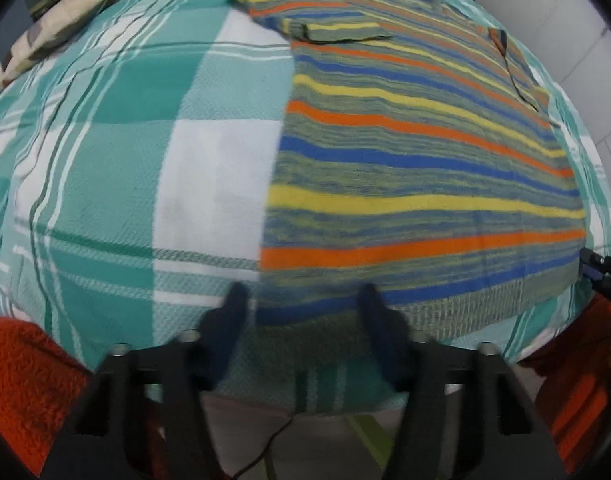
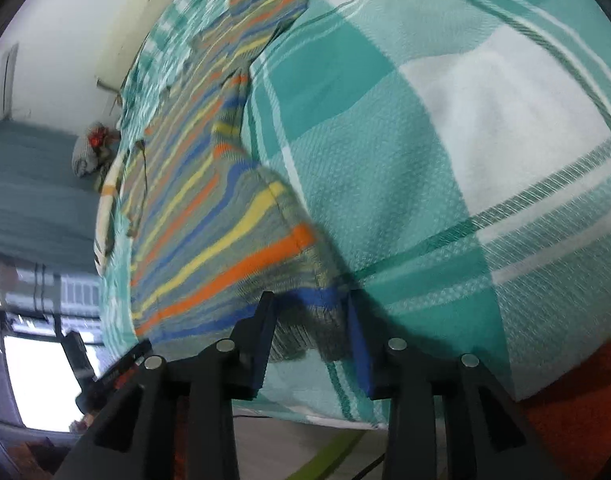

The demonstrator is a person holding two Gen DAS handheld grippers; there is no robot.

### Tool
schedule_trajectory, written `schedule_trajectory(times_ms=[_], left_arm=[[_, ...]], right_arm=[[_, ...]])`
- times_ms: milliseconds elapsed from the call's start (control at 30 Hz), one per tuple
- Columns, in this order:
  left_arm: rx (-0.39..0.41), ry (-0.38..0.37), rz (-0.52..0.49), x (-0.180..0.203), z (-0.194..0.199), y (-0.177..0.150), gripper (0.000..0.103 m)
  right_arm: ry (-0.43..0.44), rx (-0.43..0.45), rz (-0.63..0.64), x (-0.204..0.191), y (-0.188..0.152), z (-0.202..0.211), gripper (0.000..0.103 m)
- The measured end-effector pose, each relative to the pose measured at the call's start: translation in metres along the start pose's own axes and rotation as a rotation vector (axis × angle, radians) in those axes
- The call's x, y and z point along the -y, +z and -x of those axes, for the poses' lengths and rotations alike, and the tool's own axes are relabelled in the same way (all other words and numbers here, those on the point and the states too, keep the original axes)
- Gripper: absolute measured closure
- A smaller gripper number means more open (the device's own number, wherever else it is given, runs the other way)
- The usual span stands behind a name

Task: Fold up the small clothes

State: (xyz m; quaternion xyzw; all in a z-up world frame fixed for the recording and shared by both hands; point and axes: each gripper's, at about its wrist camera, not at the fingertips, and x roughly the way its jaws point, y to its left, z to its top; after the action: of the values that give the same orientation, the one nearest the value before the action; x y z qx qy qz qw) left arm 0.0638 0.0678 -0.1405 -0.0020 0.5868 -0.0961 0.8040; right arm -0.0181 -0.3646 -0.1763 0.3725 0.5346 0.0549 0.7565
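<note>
1. Where the plaid bedcover [image 1: 117, 184] spreads teal and white across the bed, the striped shirt [image 1: 417, 152] lies flat on it, hem toward the near bed edge, sleeves at the far end.
2. In the right wrist view the plaid bedcover [image 2: 445, 140] fills the right half, and the striped shirt [image 2: 193, 216] runs away along its left side, with one hem corner raised off the cover.
3. Left gripper [image 1: 301, 300]: it points steeply down over the shirt's near left hem corner. The jaws stand part open, and the hem edge lies in the gap between the blue fingers [image 1: 235, 320]; blur hides whether the pads touch cloth.
4. Right gripper [image 2: 307, 312]: it slants down at the opposite hem corner. The jaws stand narrow with the lifted hem between them; contact of the pads cannot be told.
5. Left wrist view only: a patterned pillow [image 1: 65, 20] at the far left, and the right gripper's tip at the frame's right edge.
6. Right wrist view only: a window [image 2: 29, 376] at the lower left.
</note>
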Motion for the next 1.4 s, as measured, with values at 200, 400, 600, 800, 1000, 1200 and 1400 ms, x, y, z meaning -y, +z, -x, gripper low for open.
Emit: schedule_trajectory(times_ms=[200, 400, 600, 800, 1000, 1200, 1400], left_arm=[[0.019, 0.012, -0.043, 0.008, 0.021, -0.004, 0.099], [0.022, 0.001, -0.028, 0.002, 0.040, -0.011, 0.099], [-0.023, 0.051, -0.023, 0.000, 0.032, -0.015, 0.100], [-0.028, 0.037, 0.003, -0.004, 0.042, -0.021, 0.101], [-0.070, 0.079, 0.010, -0.010, 0.031, -0.020, 0.103], [-0.090, 0.164, -0.027, -0.002, 0.010, -0.017, 0.091], [0.064, 0.246, 0.036, -0.015, 0.062, -0.022, 0.046]], right_arm=[[-0.042, -0.008, 0.087, -0.020, -0.006, 0.020, 0.097], [-0.159, -0.033, 0.202, -0.045, -0.023, 0.040, 0.097], [-0.271, -0.088, 0.212, -0.040, -0.023, 0.010, 0.097], [-0.304, -0.084, 0.221, -0.044, -0.027, 0.014, 0.097], [-0.325, -0.083, 0.227, -0.052, -0.030, 0.017, 0.097], [-0.373, -0.097, 0.203, -0.043, -0.025, -0.010, 0.097], [-0.374, -0.087, 0.073, -0.021, -0.031, 0.011, 0.059]])
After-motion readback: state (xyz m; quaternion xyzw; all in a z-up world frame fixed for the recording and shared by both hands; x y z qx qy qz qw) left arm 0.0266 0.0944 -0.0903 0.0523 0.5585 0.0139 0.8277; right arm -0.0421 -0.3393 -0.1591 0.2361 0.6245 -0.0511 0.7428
